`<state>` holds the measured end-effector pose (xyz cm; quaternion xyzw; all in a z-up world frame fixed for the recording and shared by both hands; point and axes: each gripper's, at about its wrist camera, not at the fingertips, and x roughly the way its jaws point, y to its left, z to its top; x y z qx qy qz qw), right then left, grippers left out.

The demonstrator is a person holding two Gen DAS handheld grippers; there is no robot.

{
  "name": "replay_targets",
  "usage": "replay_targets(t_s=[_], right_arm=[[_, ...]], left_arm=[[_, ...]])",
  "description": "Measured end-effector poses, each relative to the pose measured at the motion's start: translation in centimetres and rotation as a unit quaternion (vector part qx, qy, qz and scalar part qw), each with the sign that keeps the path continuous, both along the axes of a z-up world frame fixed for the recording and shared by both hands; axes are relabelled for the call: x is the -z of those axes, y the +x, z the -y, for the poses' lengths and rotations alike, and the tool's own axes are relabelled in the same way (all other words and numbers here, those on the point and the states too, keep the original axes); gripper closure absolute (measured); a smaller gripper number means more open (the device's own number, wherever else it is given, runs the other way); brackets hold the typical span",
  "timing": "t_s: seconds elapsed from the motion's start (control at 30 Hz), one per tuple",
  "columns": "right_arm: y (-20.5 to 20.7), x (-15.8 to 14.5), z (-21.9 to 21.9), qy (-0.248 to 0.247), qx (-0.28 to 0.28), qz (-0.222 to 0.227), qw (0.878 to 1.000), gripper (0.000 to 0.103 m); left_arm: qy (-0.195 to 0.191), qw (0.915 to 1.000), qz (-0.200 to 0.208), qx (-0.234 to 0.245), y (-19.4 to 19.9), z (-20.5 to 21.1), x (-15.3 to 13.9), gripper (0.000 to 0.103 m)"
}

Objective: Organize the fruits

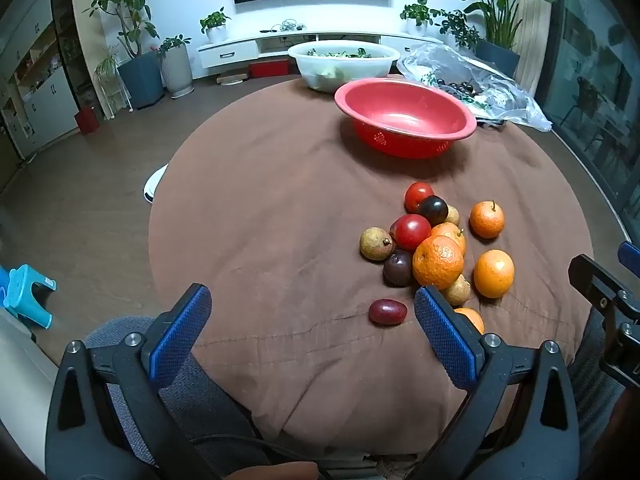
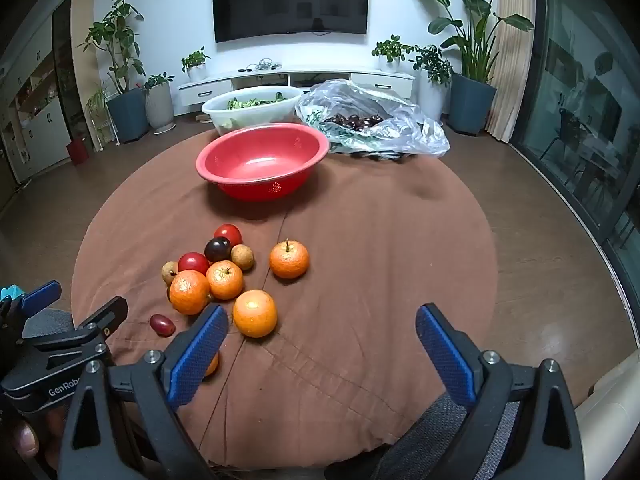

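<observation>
Hovering spread and empty, the left gripper (image 1: 312, 320) and right gripper (image 2: 320, 336) have yet to start. Next, I judge, one pinches a near orange (image 2: 255, 313) and carries it to the far red bowl (image 2: 224, 148).

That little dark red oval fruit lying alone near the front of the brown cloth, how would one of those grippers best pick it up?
Grip the small dark red oval fruit across its narrow middle, coming straight down from above. It lies on its side, apart from the pile, with bare brown cloth around it. The open left gripper looks nearest.
</observation>
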<state>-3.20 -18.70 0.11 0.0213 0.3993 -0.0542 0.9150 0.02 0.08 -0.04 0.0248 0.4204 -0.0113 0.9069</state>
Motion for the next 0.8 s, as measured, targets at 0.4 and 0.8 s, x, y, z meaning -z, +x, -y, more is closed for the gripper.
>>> replay_targets(t_s=[0.4,0.8], right_arm=[[0.0,0.0,0.0,-0.002,0.001,0.000,1.000,0.006],[0.0,1.0,-0.4,-0.003,0.005,-0.006,1.000,0.006]], left_arm=[[0.003,1.0000,0.004,-0.004,0.1,0.4,0.3,0.000],[0.002,0.9999,0.008,-0.007,-0.1,-0.2,0.0,0.000]])
